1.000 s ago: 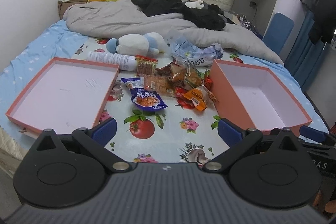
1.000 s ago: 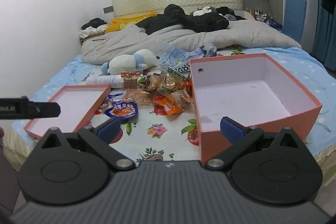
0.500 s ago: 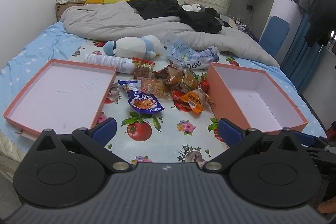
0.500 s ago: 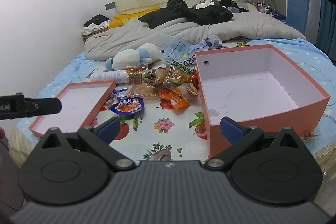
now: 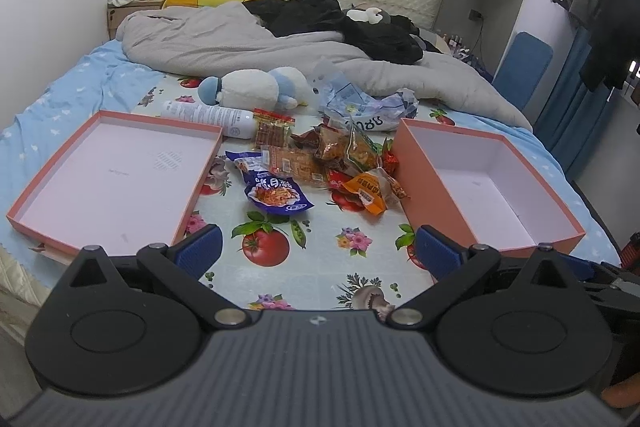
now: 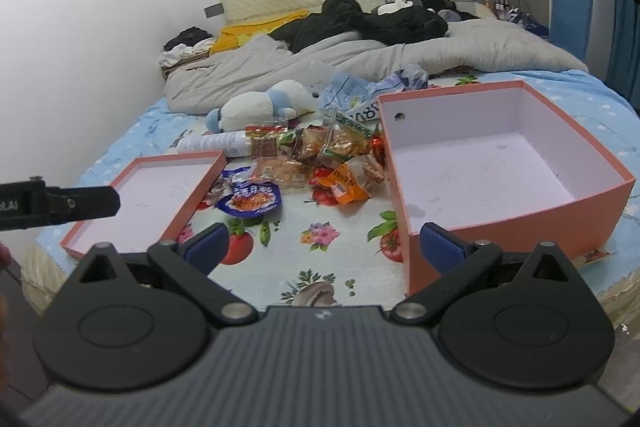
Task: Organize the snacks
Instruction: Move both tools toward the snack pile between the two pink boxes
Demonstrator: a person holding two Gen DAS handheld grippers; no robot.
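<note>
Approach step: left gripper (image 5: 316, 251) and right gripper (image 6: 324, 247) both spread, empty; next, reach snack pile (image 5: 320, 163), load deep box (image 6: 520, 203).

From where I sit, the snack packets (image 5: 320, 163) lie heaped on the bed (image 5: 64, 95), between a shallow lid (image 5: 112, 175) on the left and a deep box (image 5: 488, 187) on the right. Behind the heap I see a bottle (image 5: 208, 115) lying on its side, a plush toy (image 5: 252, 91) and a crumpled bag (image 5: 360, 107). Farther back lies a rumpled quilt (image 5: 224, 43).
</note>
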